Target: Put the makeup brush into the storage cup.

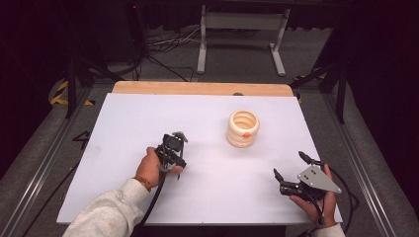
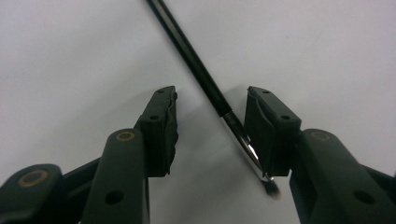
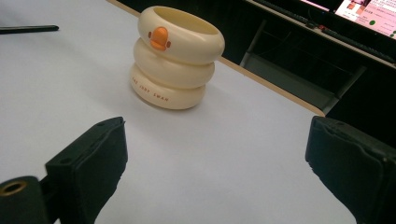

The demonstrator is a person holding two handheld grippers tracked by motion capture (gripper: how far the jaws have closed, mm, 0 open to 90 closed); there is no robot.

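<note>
In the left gripper view the left gripper (image 2: 210, 126) is seen pointed down at the white table (image 2: 70, 56), its jaws parted with a black pen (image 2: 205, 81) lying between them. The pen's metal tip end rests against the inner face of the jaw on the right of that view, while a clear gap is left to the other jaw, so the pads are not yet pressed on it from both sides; the claw is counted as open around the pen, not gripping. The barrel runs away from the claw, up and across the table beyond the jaw tips.

The step in hand is judged to be the pick-up of the pen. For the next move the jaws would need to be closed until both pads bear on the barrel, preferably a little further up from the slippery tip, before any lift is tried; otherwise the pen could be pushed sideways or rolled out.

Farther off, the right gripper (image 1: 291, 170) is held low near the table's near right corner, its jaws spread wide with nothing between them. Beyond its jaws, well apart, a cream duck-faced holder (image 3: 175, 58) of stacked rings stands upright, likely the place where the pen is to be put
</note>
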